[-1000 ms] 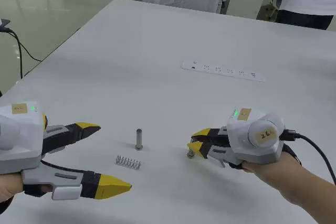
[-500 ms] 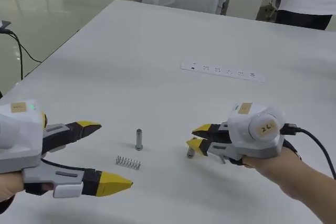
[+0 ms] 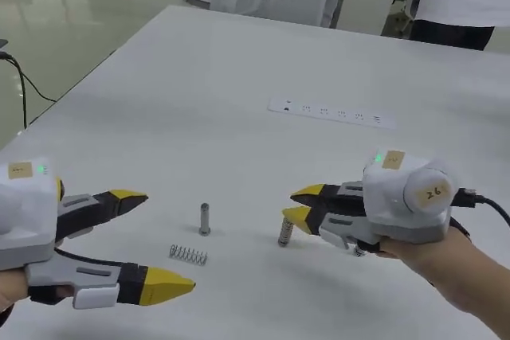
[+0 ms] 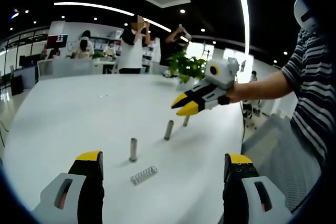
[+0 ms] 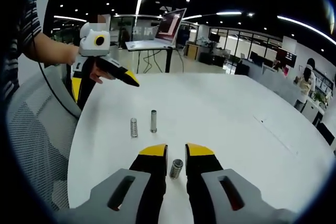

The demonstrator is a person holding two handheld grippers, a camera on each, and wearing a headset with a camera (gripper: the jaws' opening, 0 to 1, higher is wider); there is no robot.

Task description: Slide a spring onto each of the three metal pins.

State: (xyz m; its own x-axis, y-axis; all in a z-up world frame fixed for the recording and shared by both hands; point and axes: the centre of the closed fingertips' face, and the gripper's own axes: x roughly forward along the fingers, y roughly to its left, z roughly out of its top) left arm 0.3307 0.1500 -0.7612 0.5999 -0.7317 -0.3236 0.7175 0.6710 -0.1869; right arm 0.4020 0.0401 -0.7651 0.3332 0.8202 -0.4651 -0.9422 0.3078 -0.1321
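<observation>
Right, loose spring (image 3: 188,255) first: flat on its side close to the near edge of the surface (image 3: 239,61), on no pin yet. Just beyond, the bare pin (image 3: 205,219), upright and clear all round, presumably stood that way for a straight drop from above. Further right along the same edge, a second pin (image 3: 284,232), leaning a touch and apparently already sleeved in coils, though hard to swear to at this size. From the left gripper view, one more small upright piece (image 4: 185,121) just past that, possibly the third pin, too small to call.

Now the right tool (image 3: 288,203): parted only a crack, gripping nothing, tips hanging just above the sleeved pin and not touching. Down its own jaws in the right gripper view, the same coiled pin lined up dead ahead in the gap. Reads as one pin done, judging by the seated coils and the clear tips.

Over to the left tool (image 3: 171,239): spread wide, empty, low by the near left corner, pointed across at spring and bare pin. Opened that far, most likely, to straddle the thin spring without nudging. Next up by the look: pinch the spring, tip upright, thread over the bare pin. Danger of a roll-away or a toppled pin.

No tray, no box; every part straight on the bare surface. Back toward the middle, a white power strip (image 3: 331,112), well apart.
</observation>
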